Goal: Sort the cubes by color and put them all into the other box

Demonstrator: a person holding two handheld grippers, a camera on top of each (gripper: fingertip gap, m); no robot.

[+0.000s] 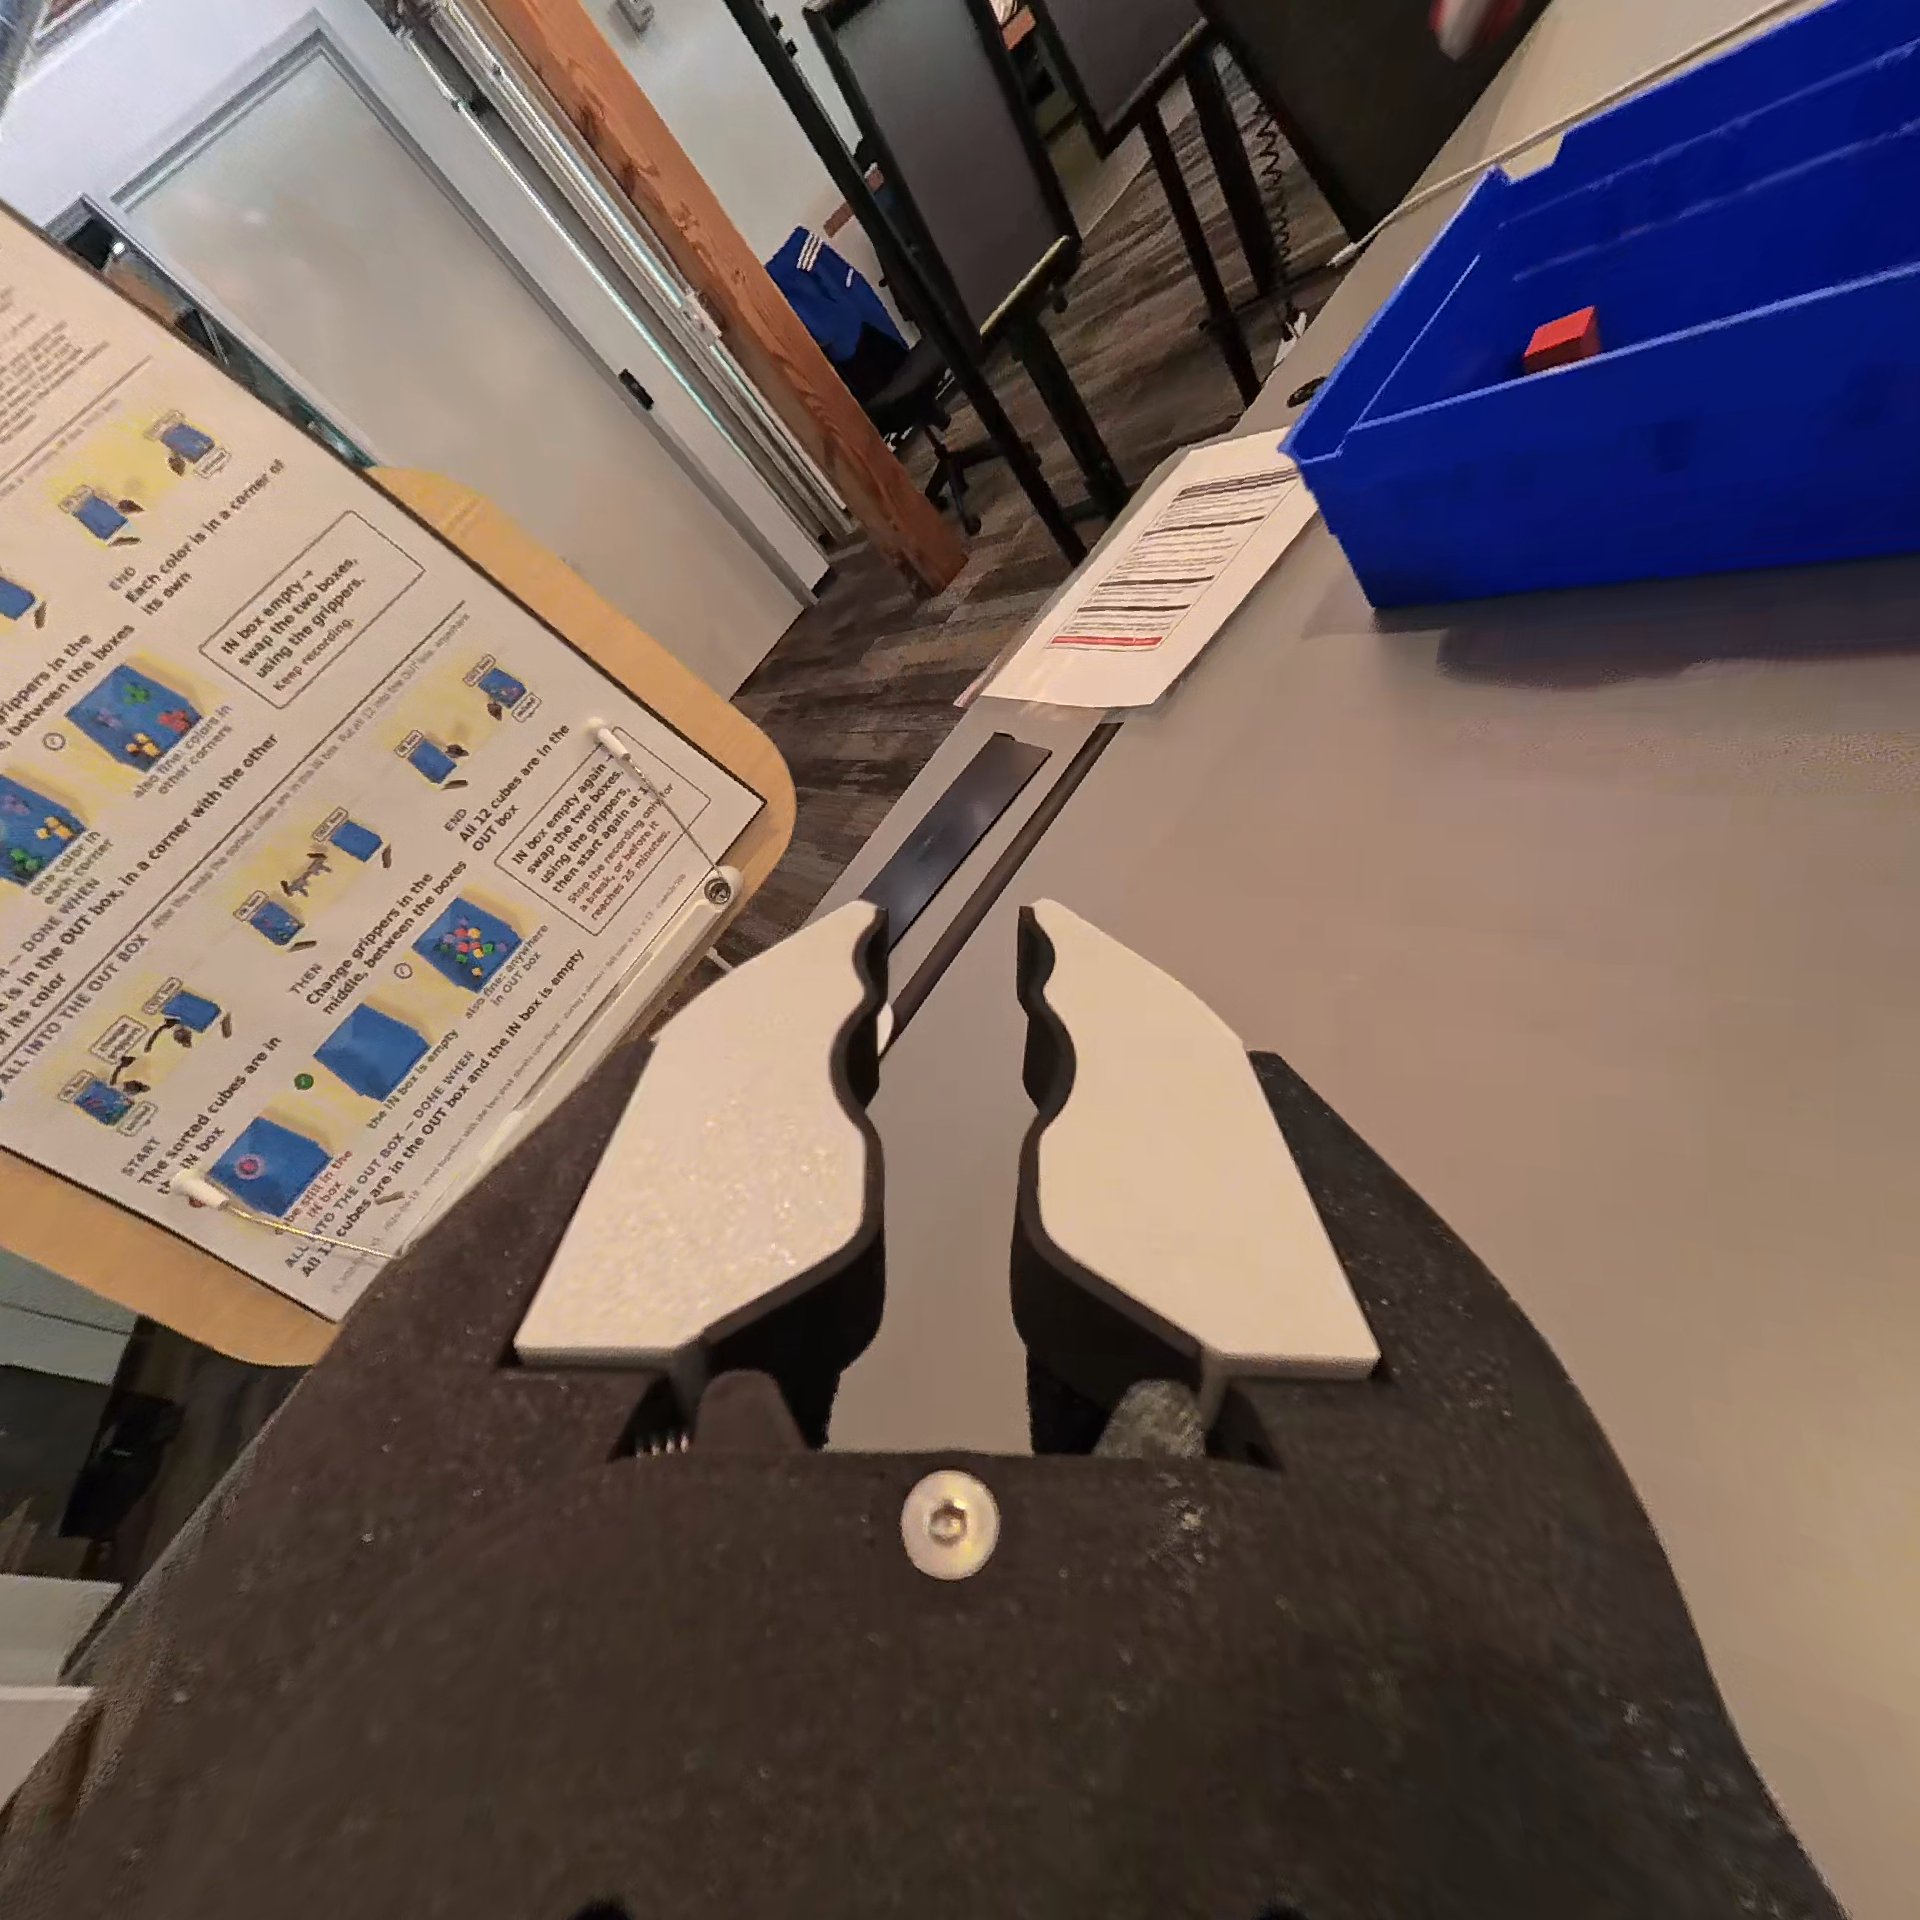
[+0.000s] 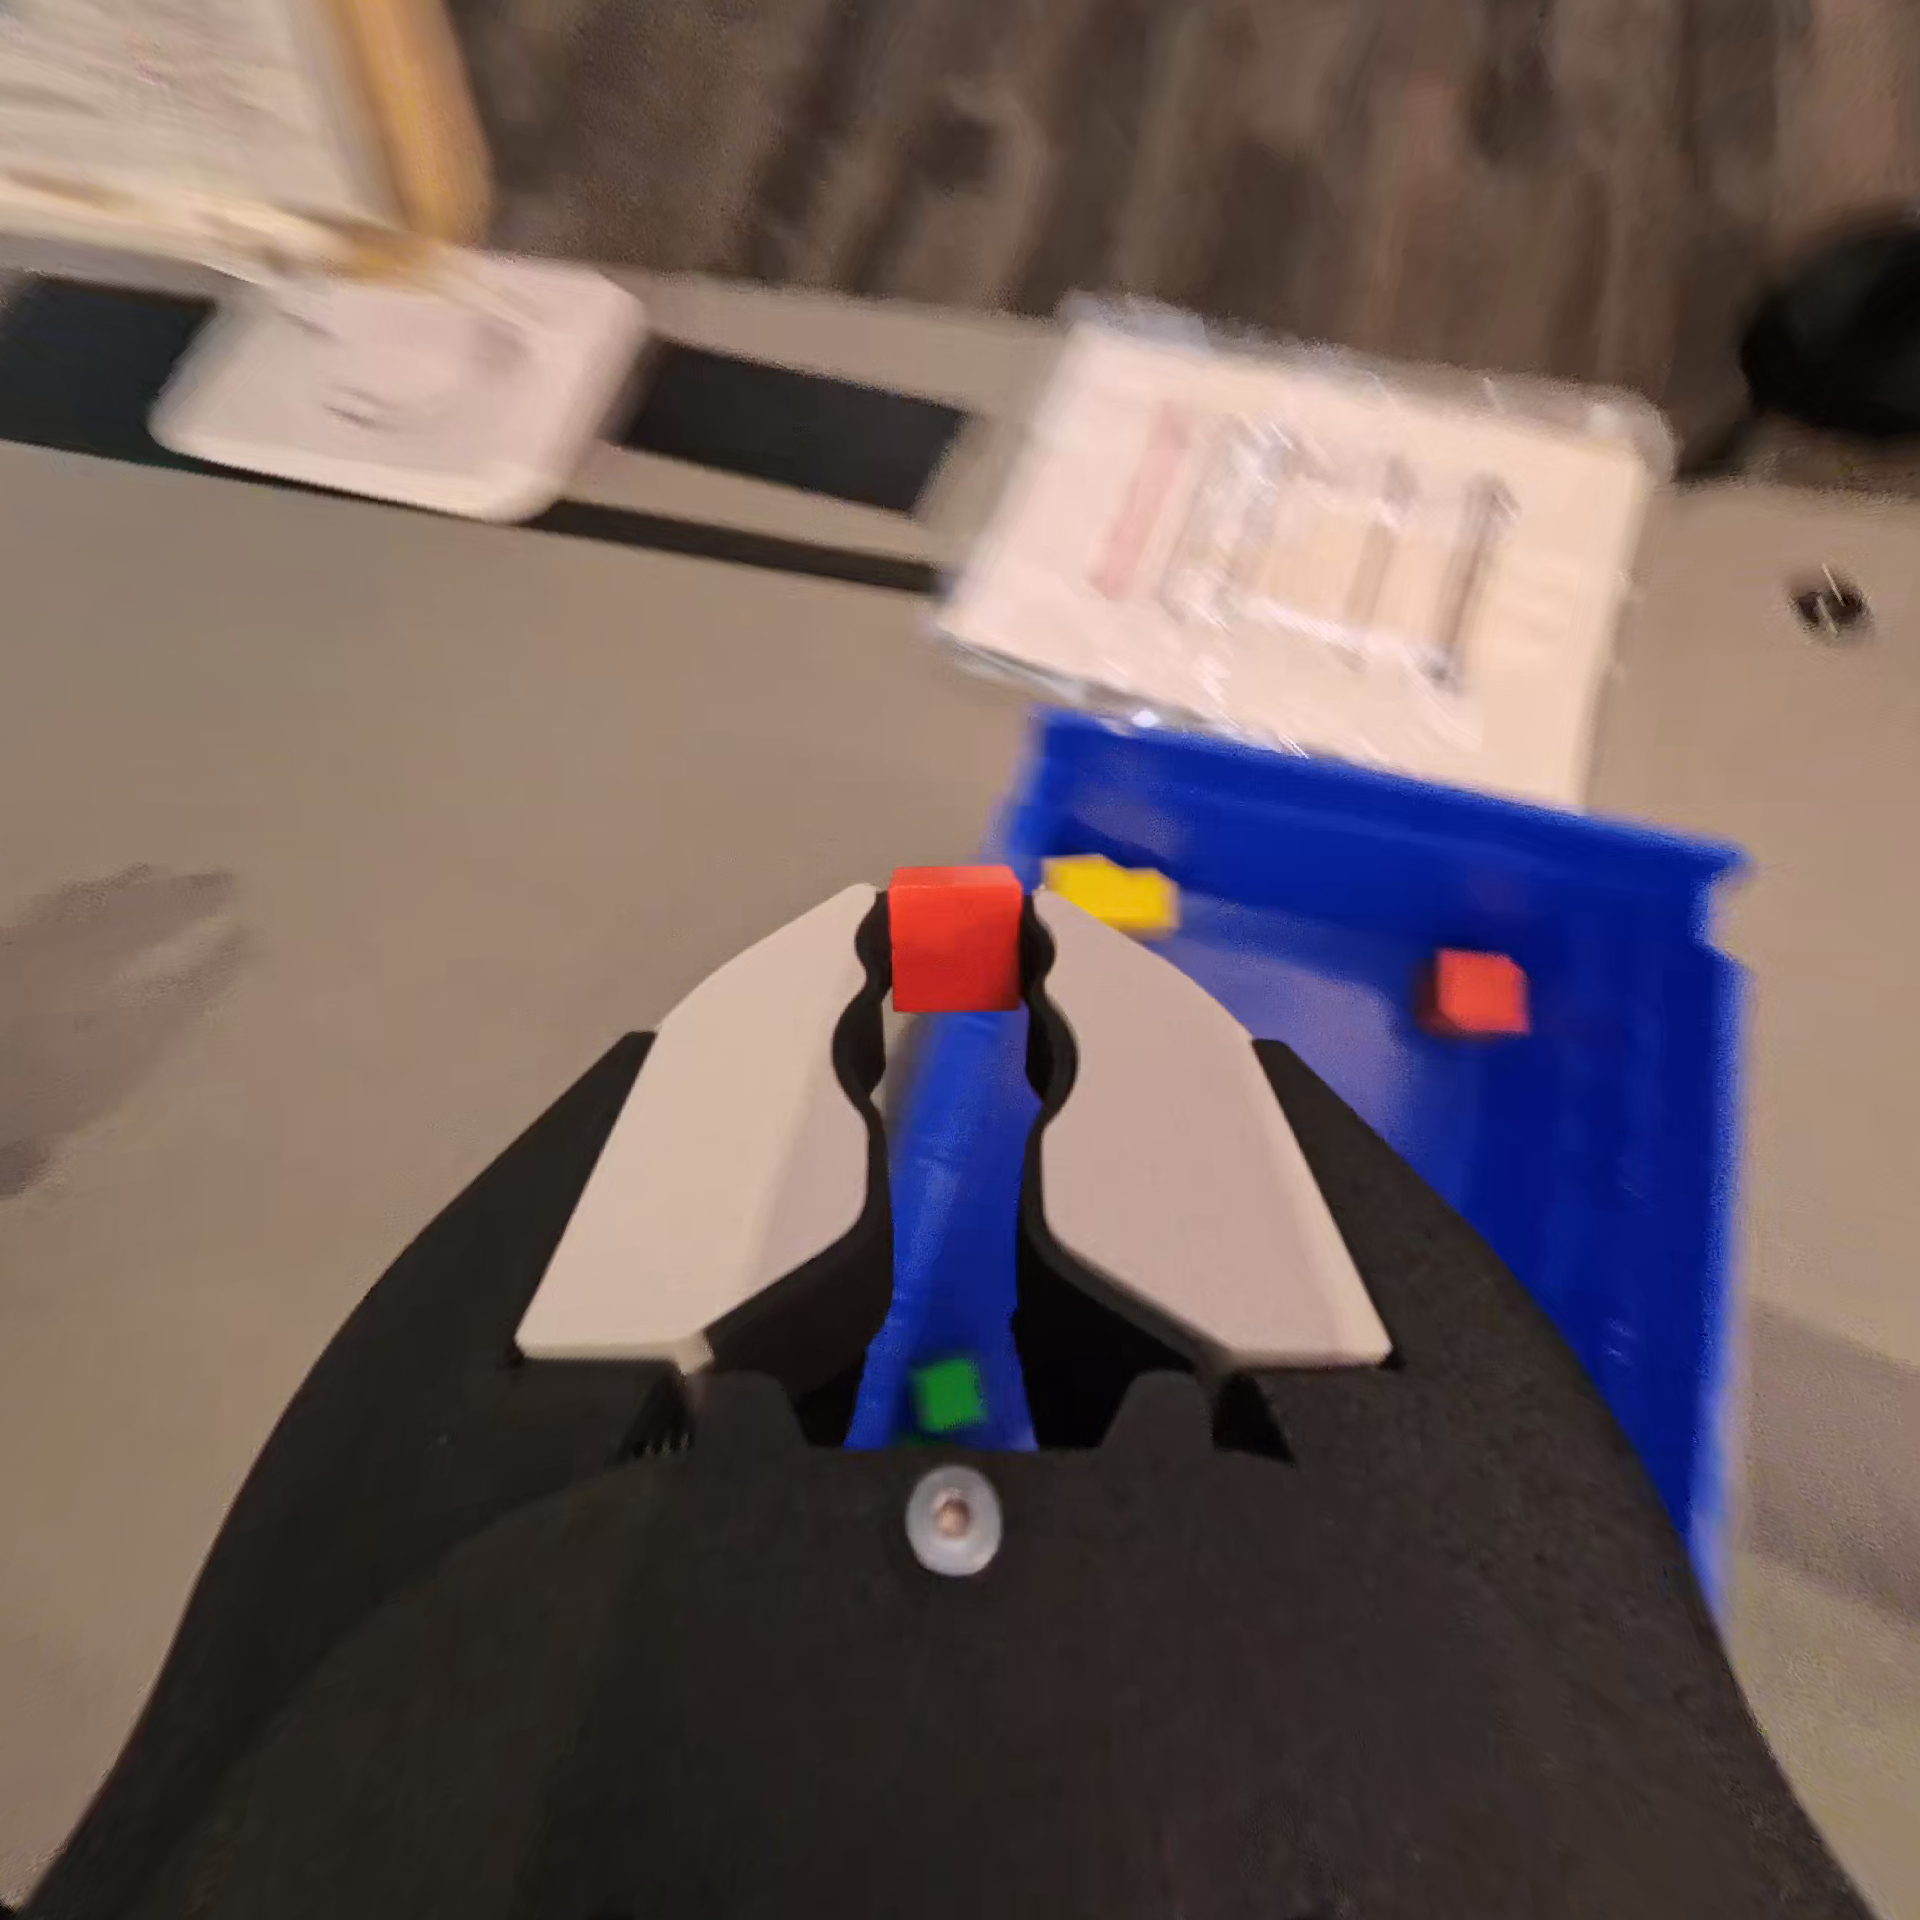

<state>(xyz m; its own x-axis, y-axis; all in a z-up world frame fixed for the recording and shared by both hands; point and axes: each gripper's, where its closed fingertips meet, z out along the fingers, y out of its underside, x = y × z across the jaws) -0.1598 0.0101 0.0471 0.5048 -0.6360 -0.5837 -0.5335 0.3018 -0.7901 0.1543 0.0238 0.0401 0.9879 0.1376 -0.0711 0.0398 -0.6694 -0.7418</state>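
Blurred blue box; right claw pinches a red cube; left claw spread.

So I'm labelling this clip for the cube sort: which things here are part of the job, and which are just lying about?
Part of the job:
- red cube pinched in the right gripper
- blue box holding a second red cube, a yellow cube and a green cube
- left gripper, open and empty

Lying about:
- instruction board
- laminated sheet
- white cable
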